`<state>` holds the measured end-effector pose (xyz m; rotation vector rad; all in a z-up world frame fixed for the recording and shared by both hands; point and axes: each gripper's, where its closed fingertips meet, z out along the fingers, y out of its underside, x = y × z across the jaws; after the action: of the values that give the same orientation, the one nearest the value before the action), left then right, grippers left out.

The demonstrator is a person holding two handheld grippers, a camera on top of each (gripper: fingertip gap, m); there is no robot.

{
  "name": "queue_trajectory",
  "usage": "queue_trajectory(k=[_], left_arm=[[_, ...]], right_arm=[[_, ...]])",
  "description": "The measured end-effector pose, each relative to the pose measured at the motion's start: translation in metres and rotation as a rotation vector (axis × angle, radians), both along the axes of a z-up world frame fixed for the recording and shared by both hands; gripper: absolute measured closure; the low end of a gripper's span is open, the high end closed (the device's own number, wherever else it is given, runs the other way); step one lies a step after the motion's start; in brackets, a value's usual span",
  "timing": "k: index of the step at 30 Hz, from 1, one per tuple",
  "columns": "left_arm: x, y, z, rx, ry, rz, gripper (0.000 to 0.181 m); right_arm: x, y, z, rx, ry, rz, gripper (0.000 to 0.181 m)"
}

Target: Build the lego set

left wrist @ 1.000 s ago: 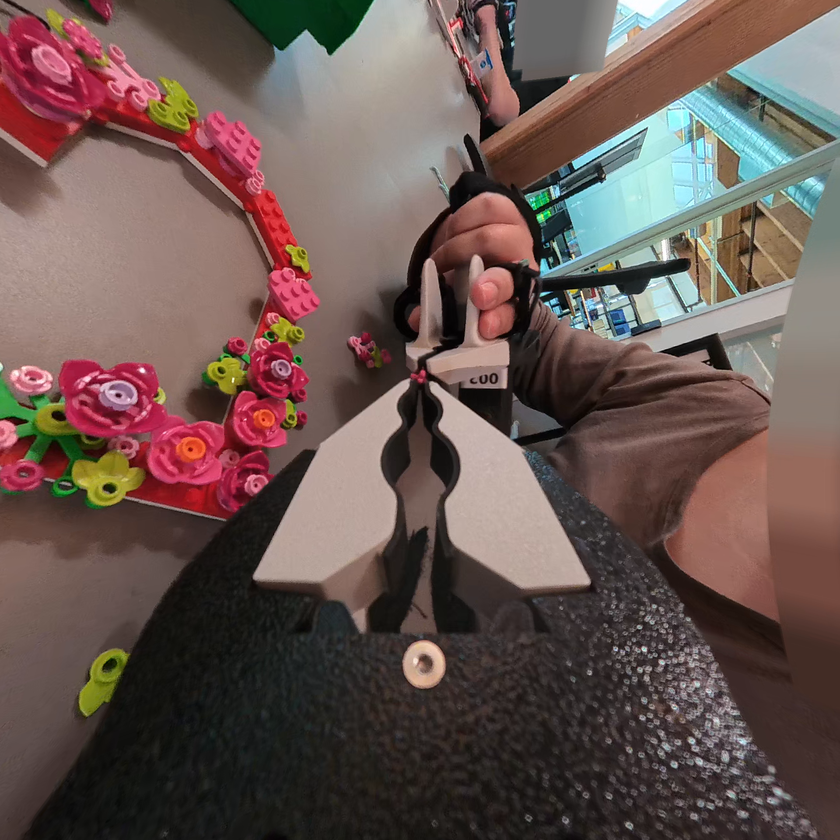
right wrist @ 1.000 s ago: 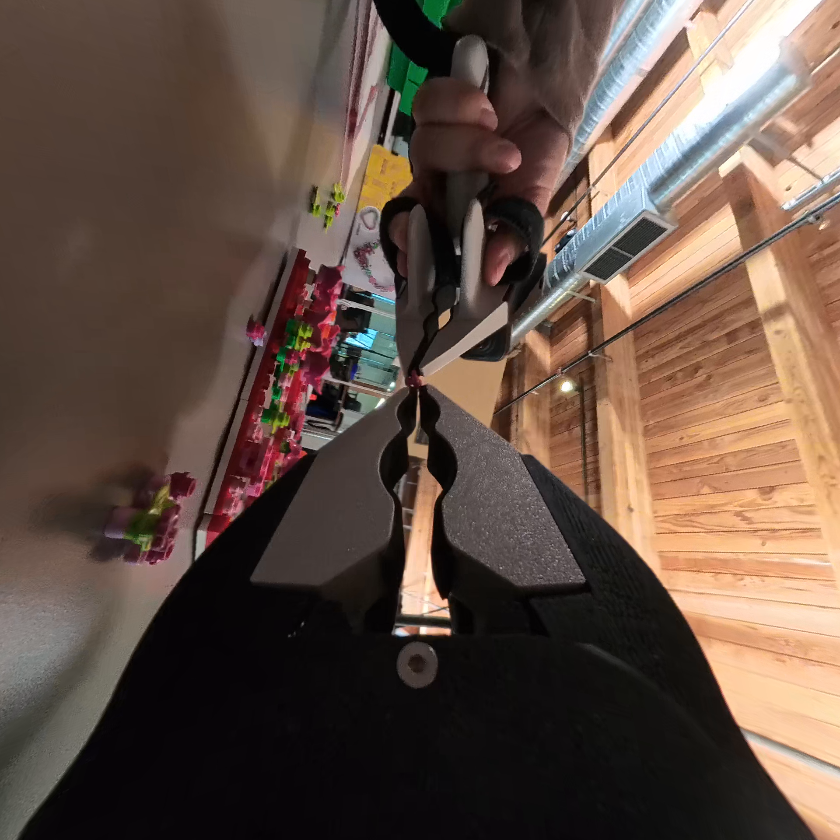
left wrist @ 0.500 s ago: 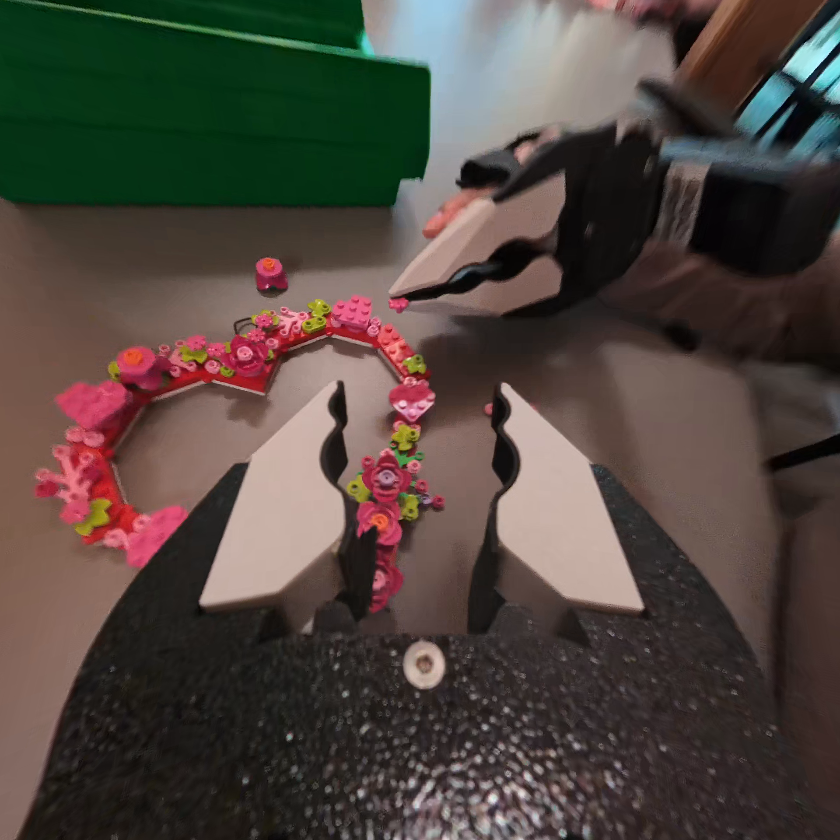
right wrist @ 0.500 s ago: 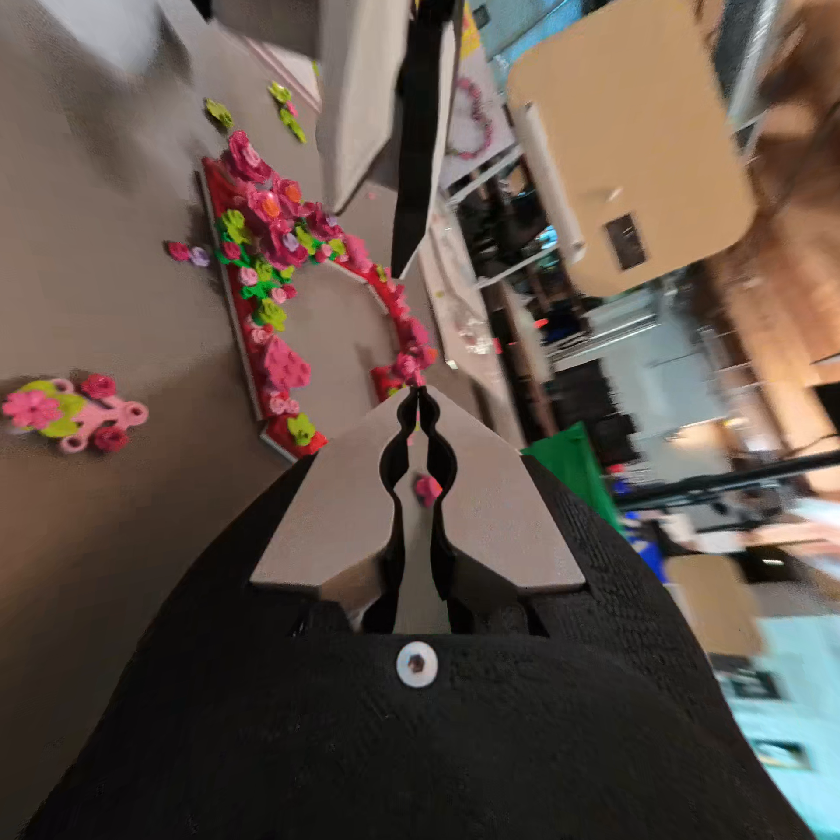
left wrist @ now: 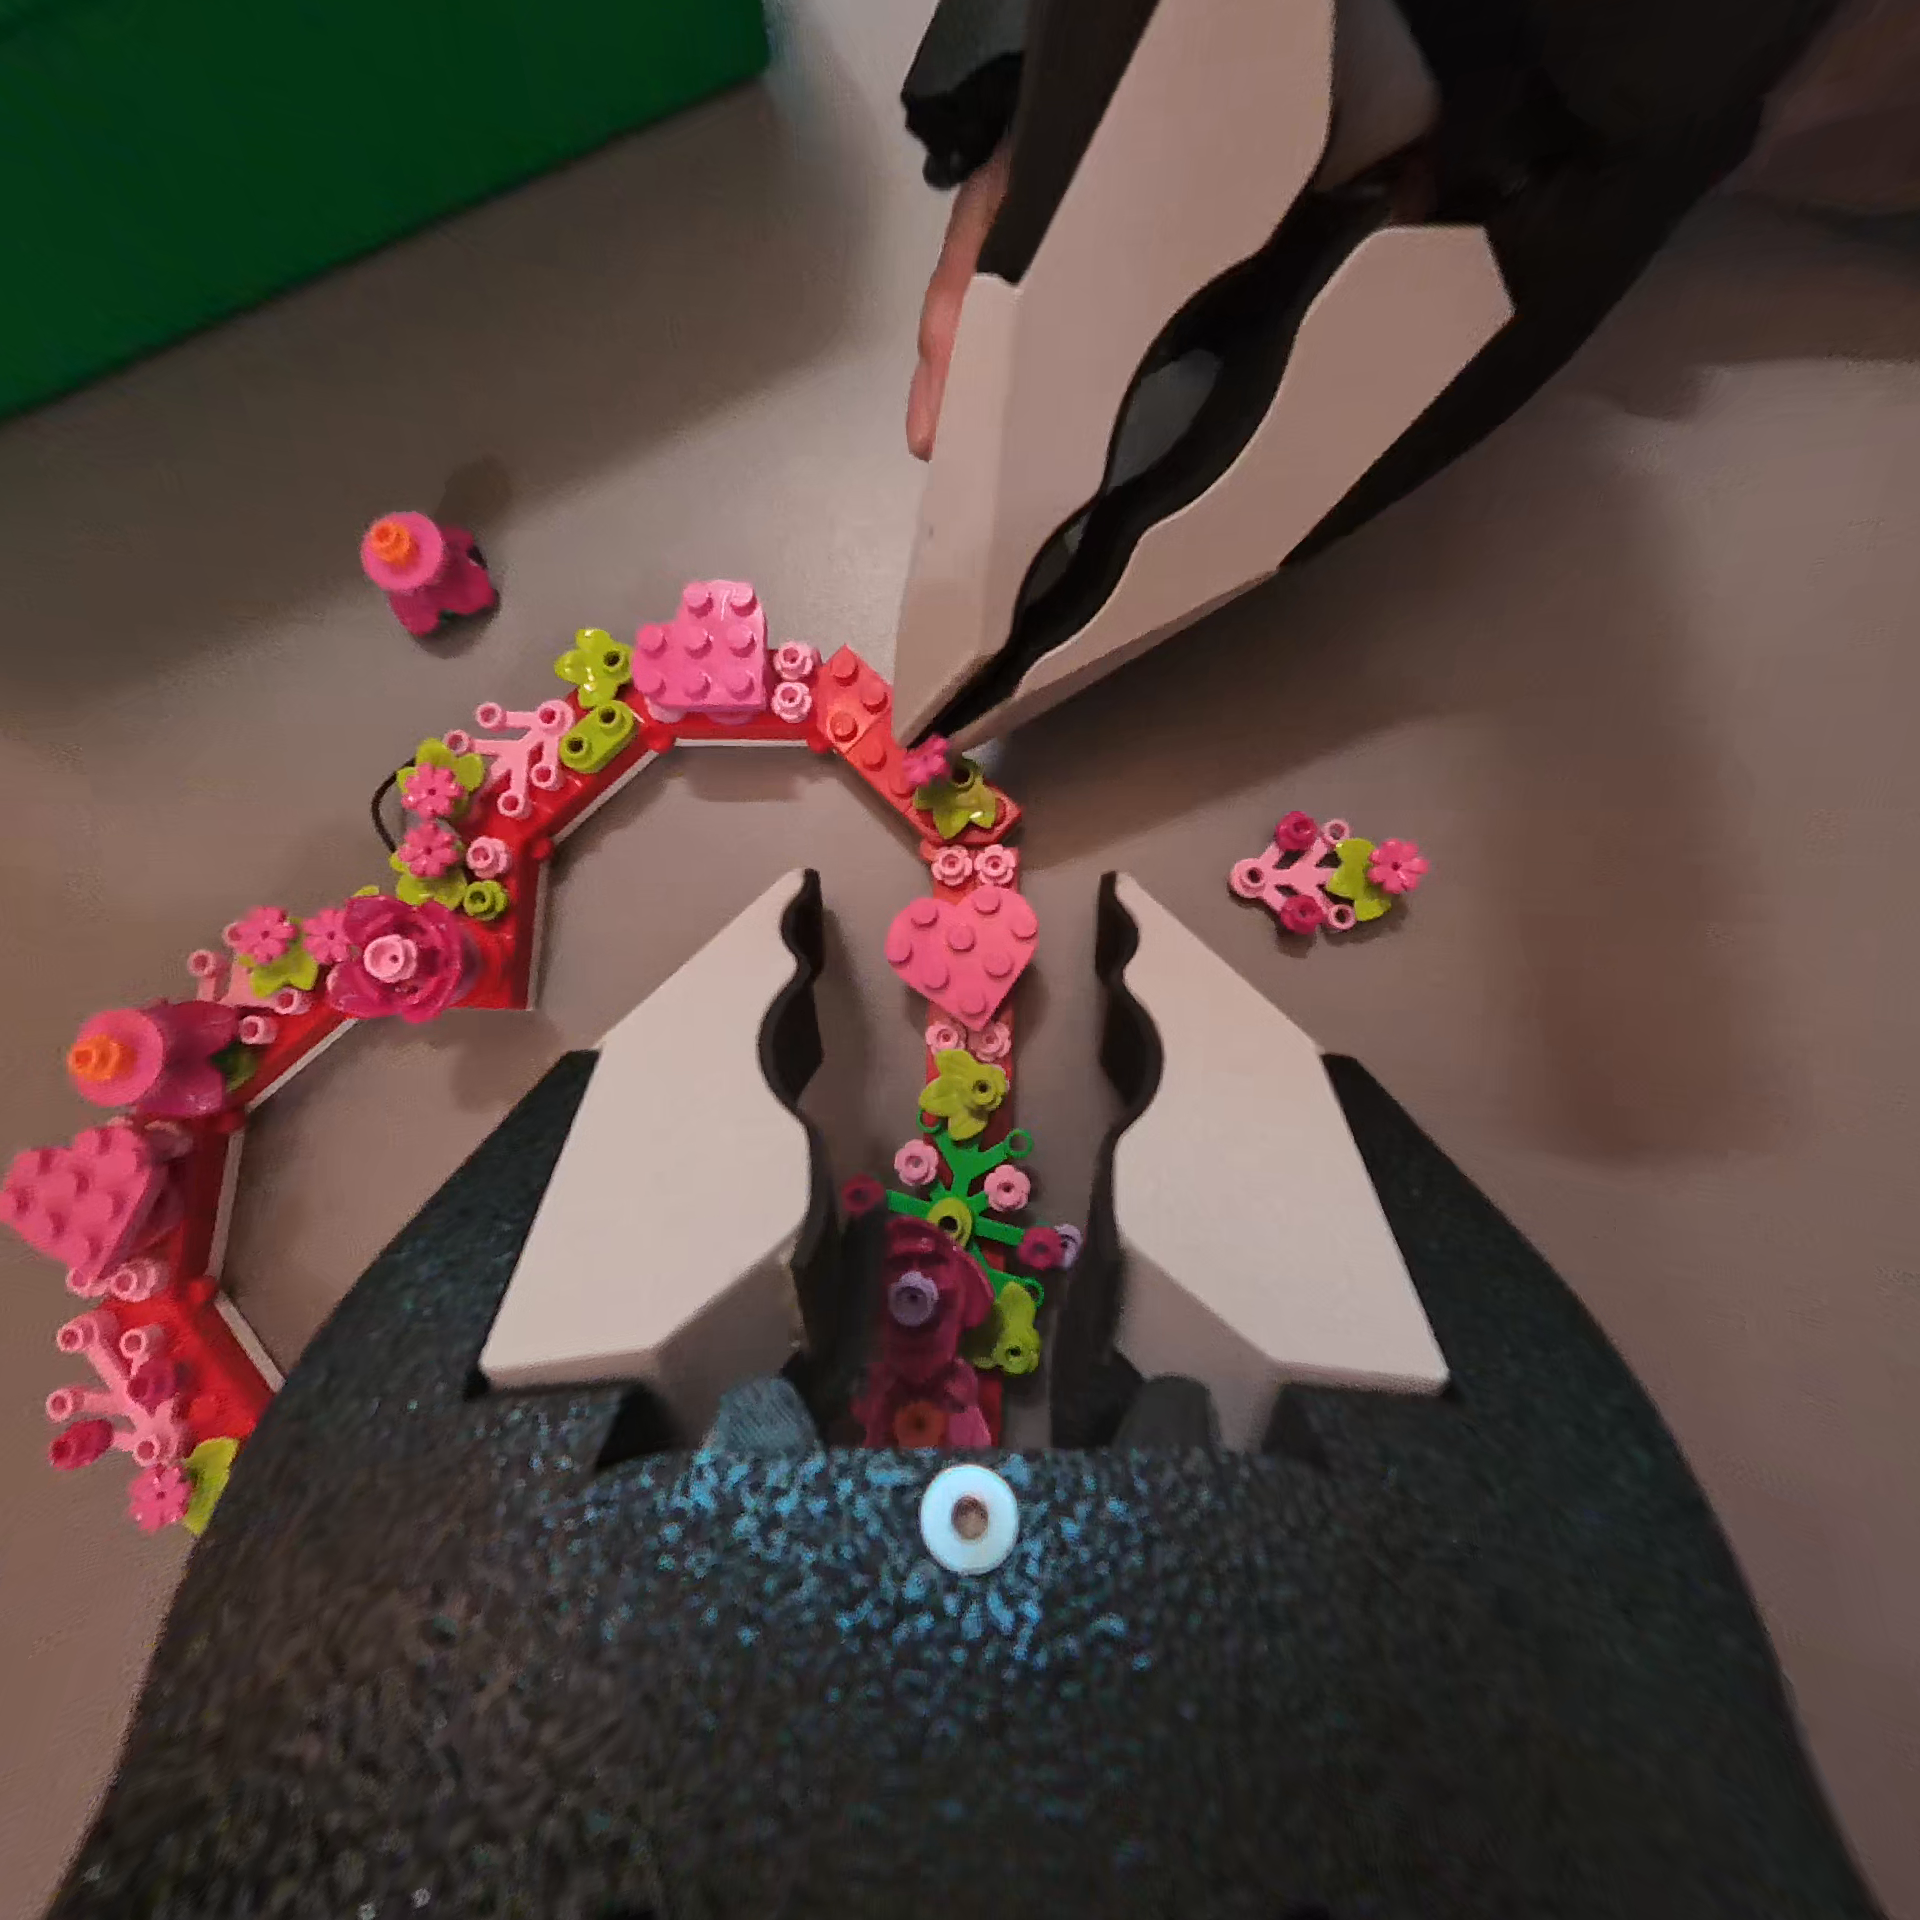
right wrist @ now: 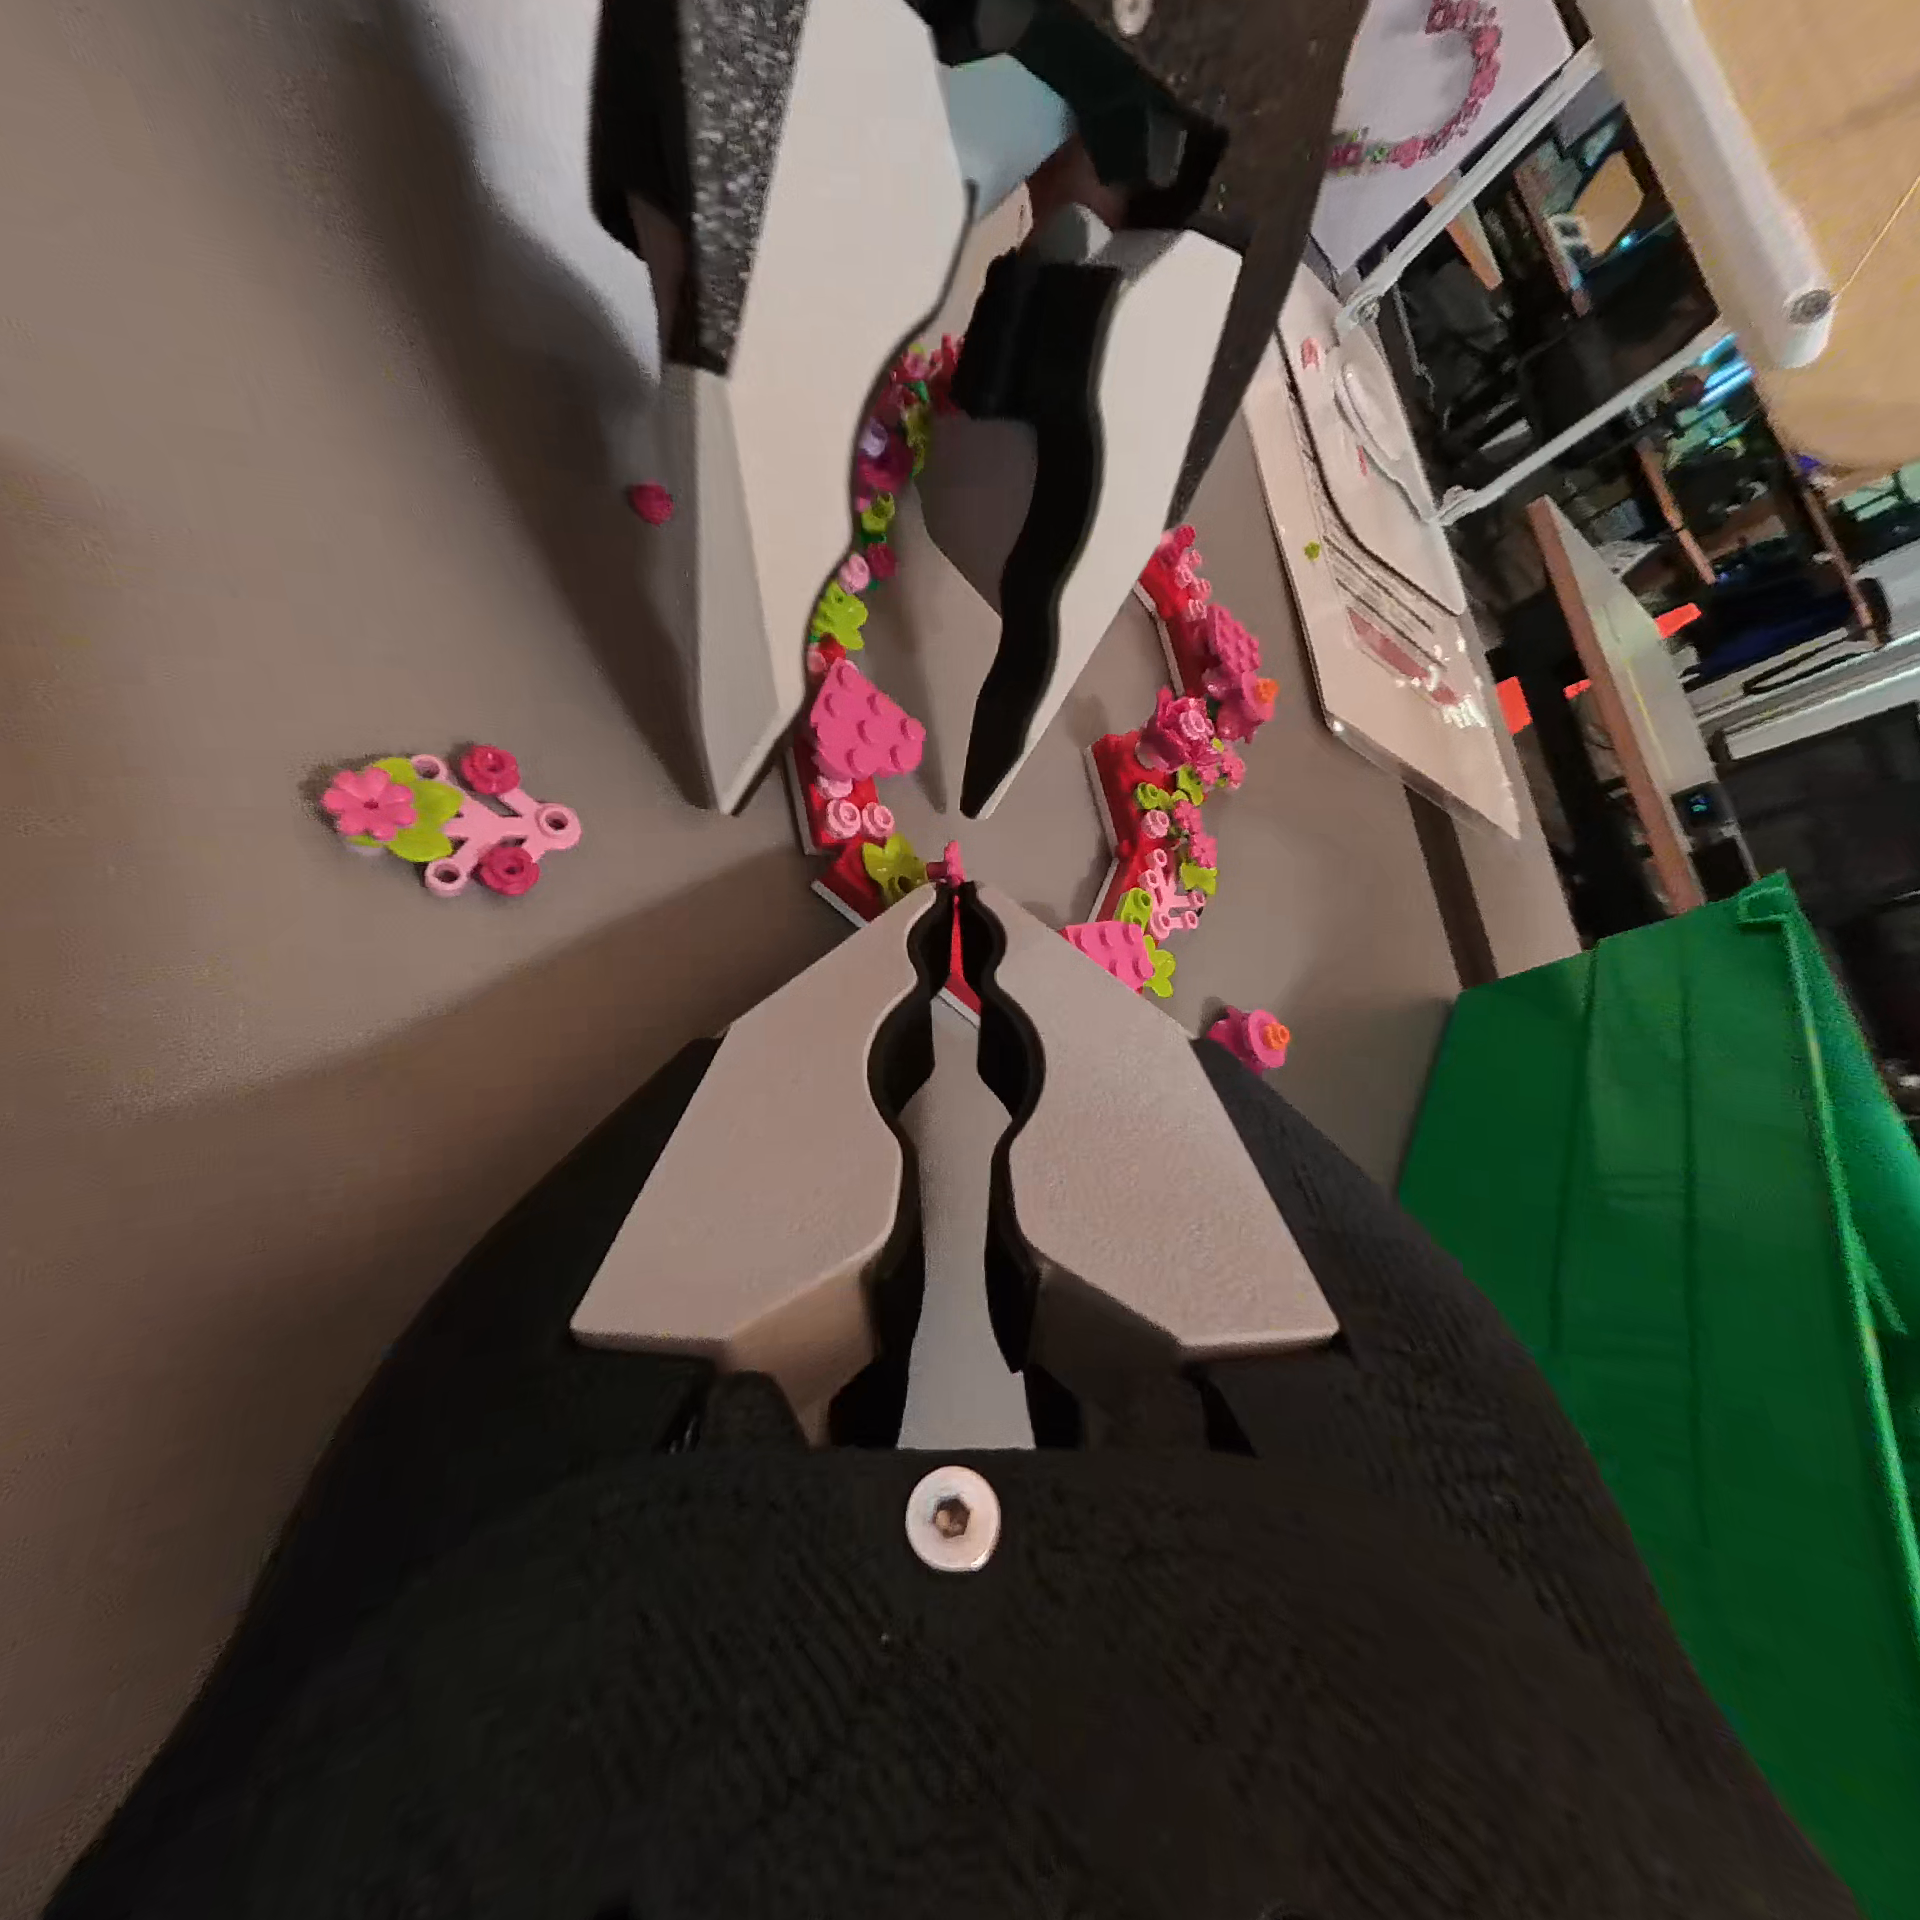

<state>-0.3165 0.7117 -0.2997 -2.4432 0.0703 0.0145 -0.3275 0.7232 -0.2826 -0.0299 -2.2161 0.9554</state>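
Observation:
A red heart-shaped lego frame (left wrist: 864,709) lies on the grey table, covered with pink hearts, roses and lime leaves. My left gripper (left wrist: 956,894) is open and empty. Its fingers straddle the frame's right side, with a pink heart tile (left wrist: 961,951) between them. My right gripper (right wrist: 951,896) is shut on a small pink flower piece (right wrist: 948,862). It holds the flower (left wrist: 925,764) down at the frame's upper right corner, beside a lime leaf (left wrist: 961,808). I cannot tell whether the flower is seated. The left gripper (right wrist: 847,805) hangs open in the right wrist view.
A loose pink branch with flowers (left wrist: 1330,875) lies right of the frame; it also shows in the right wrist view (right wrist: 447,816). A pink flower with an orange centre (left wrist: 421,571) lies left. A green box (left wrist: 312,156) stands behind. Instruction sheets (right wrist: 1382,582) lie further off. The grippers are tip to tip, or close to it.
A second ago both grippers met tip to tip in the air on the small flower. The left one let go and opened. Both came down to the frame, the right still holding the flower.

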Motion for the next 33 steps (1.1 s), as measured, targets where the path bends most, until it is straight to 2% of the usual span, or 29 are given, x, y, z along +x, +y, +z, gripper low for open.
queue_trajectory(k=[14,33], left_arm=[[-0.0014,-0.0024,-0.0038,-0.012,0.006,-0.008,0.153],[-0.0025,-0.0032,-0.0033,-0.012,0.002,-0.008,0.153]], right_arm=[[0.0023,-0.0008,0.0003,0.158,0.219,0.014,0.181],[0.0035,-0.0004,-0.0025,0.330,0.427,0.068,0.181]])
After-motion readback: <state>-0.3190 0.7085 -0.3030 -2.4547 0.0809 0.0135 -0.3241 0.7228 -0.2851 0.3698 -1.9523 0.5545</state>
